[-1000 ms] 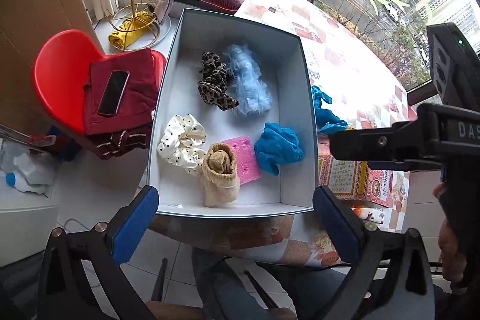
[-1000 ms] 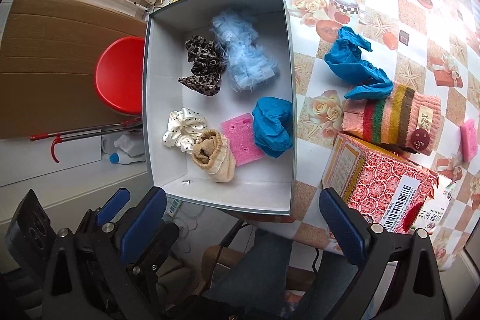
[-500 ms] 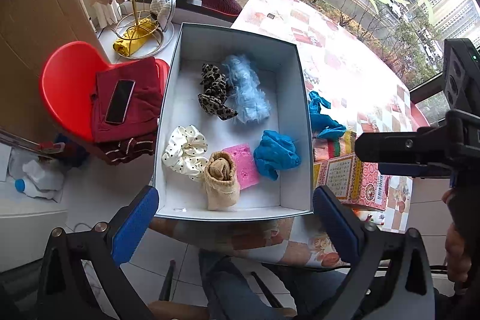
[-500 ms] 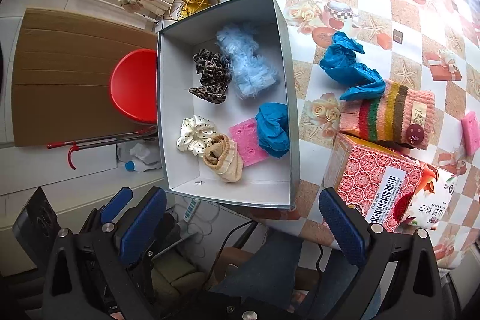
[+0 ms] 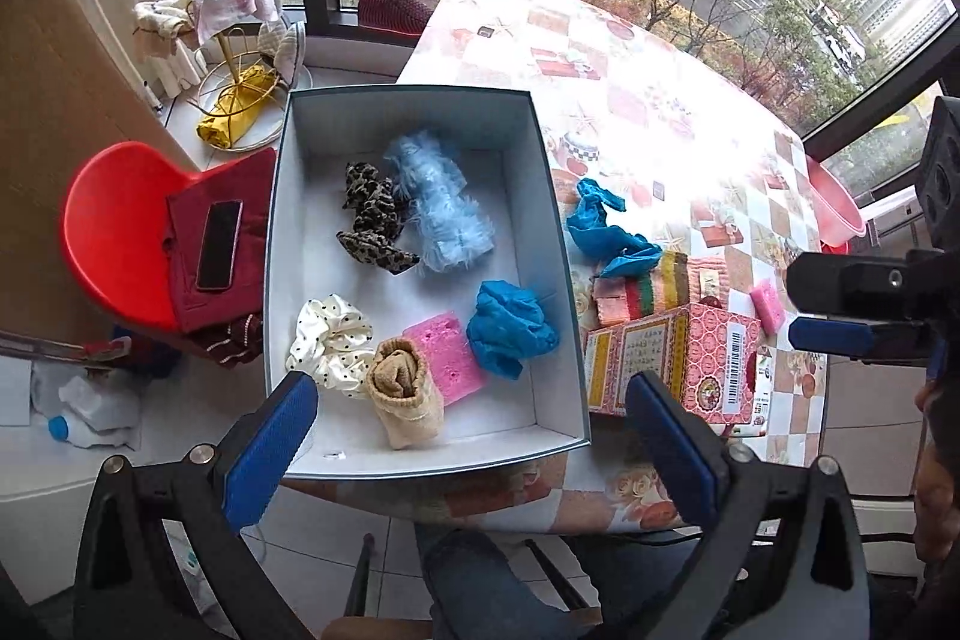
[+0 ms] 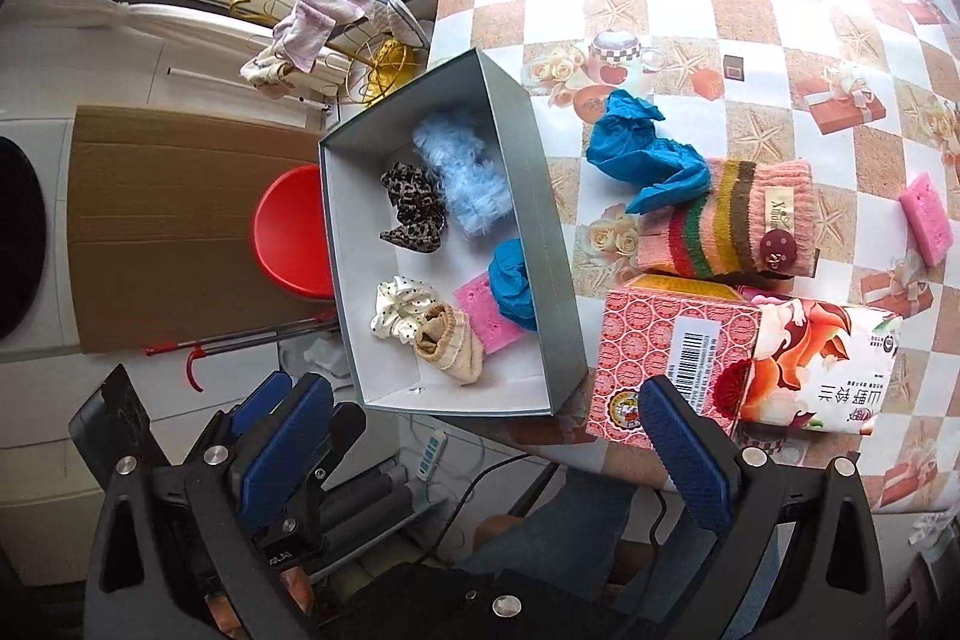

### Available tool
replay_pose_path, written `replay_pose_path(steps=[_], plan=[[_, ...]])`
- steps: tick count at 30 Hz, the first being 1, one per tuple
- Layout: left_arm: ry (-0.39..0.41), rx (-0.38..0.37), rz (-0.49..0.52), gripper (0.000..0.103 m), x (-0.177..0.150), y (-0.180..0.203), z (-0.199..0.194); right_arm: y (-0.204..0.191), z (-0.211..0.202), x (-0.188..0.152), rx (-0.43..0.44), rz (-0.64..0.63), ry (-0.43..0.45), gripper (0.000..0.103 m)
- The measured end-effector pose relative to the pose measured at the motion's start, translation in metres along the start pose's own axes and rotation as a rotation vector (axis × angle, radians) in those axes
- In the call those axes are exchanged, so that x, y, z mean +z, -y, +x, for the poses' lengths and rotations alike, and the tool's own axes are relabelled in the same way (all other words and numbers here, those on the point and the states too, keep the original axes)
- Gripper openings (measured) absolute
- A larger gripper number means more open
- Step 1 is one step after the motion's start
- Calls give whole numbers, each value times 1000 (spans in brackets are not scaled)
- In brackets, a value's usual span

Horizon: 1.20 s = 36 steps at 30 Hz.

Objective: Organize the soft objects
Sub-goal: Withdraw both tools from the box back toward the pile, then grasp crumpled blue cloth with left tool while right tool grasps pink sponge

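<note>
Both grippers have pulled back and up from the box (image 5: 555, 244) over the last second, so more of the surface (image 6: 780, 10) shows. Left gripper (image 5: 468, 445) and right gripper (image 6: 492, 451) each hold their fingers wide apart, gripping nothing. Inside the box lie scrunchies, a fluffy blue piece (image 5: 441, 208), a pink sponge (image 5: 444, 355) and a blue cloth (image 5: 510, 331). Another blue cloth (image 6: 645, 154), a striped knit sock (image 6: 729, 229) and a second sponge (image 6: 927, 217) lie outside on the surface.
</note>
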State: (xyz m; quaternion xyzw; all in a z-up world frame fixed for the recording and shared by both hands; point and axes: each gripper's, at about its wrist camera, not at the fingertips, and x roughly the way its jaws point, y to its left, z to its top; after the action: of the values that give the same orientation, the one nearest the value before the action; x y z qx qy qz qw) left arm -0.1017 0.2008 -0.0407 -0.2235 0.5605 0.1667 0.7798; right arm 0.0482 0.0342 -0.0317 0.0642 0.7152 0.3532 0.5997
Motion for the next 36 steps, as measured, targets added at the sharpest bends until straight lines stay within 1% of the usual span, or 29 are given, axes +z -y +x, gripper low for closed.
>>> replay_pose_path(steps=[7, 13, 18, 22, 25, 30, 33, 36], plan=[[-41, -20, 106, 103, 18, 34, 14, 44, -34, -3, 26, 121, 92, 103], [-103, -40, 221, 103, 30, 75, 34, 99, -61, -14, 36, 271, 156, 103], [-140, -54, 297, 103, 47, 106, 50, 145, -80, -28, 22, 391, 205, 103], [-168, -63, 332, 103, 66, 129, 66, 184, -86, -41, 2, 498, 235, 103], [-207, -78, 328, 103, 83, 142, 85, 210, -85, -51, -5, 575, 232, 103], [-295, -75, 250, 103, 109, 160, 132, 244, -77, -61, -18, 653, 207, 103], [-350, -67, 203, 103, 119, 164, 160, 262, -74, -58, -50, 662, 197, 103], [-380, -24, 188, 103, 126, 169, 185, 276, -69, -47, -103, 634, 178, 103]])
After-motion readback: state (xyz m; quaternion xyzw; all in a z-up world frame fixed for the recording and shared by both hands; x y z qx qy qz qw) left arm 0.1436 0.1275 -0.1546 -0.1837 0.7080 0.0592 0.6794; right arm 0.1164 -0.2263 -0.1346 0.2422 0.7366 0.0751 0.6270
